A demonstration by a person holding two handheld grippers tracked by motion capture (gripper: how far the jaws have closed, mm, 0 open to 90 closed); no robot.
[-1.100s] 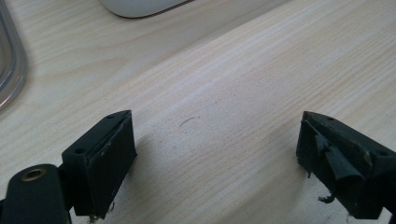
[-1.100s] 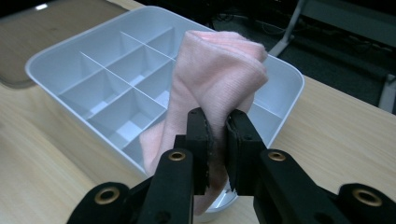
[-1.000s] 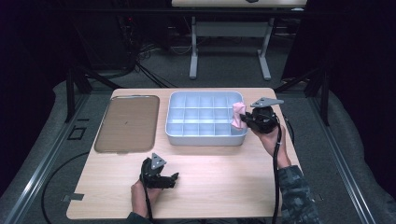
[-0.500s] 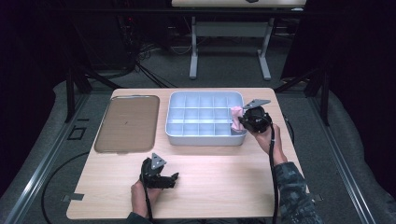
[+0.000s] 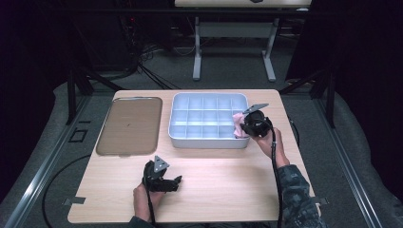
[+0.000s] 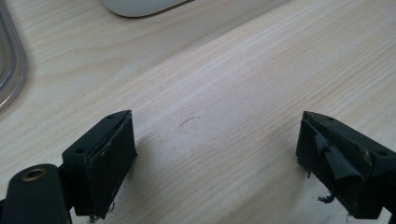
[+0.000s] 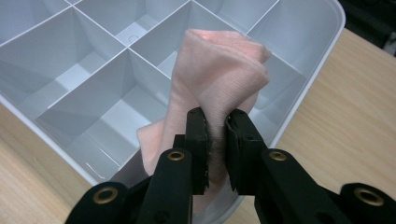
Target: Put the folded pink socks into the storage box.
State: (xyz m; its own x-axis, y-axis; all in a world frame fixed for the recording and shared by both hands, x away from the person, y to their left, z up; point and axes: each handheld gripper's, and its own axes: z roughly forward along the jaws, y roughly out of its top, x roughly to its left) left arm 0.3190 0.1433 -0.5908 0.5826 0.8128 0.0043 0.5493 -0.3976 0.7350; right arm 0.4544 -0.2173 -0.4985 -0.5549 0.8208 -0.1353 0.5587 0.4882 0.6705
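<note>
With our right gripper (image 7: 215,140) we hold a pink cloth (image 7: 219,70), the jaws clenched on its bunched middle, so that in the right gripper view its long axis runs from about six o'clock up to twelve, the folded end pointing away from the jaws and a loose tail drooping toward seven o'clock. In the high view the cloth (image 5: 239,126) hangs over the compartments at the four o'clock corner of the white divided tray (image 5: 180,137), with the brown lid (image 5: 128,126) lying at the tray's nine o'clock. Our left gripper (image 5: 177,181) rests on the wooden surface (image 5: 228,185) at the tray's seven o'clock, its jaws released wide with bare wood between them.
</note>
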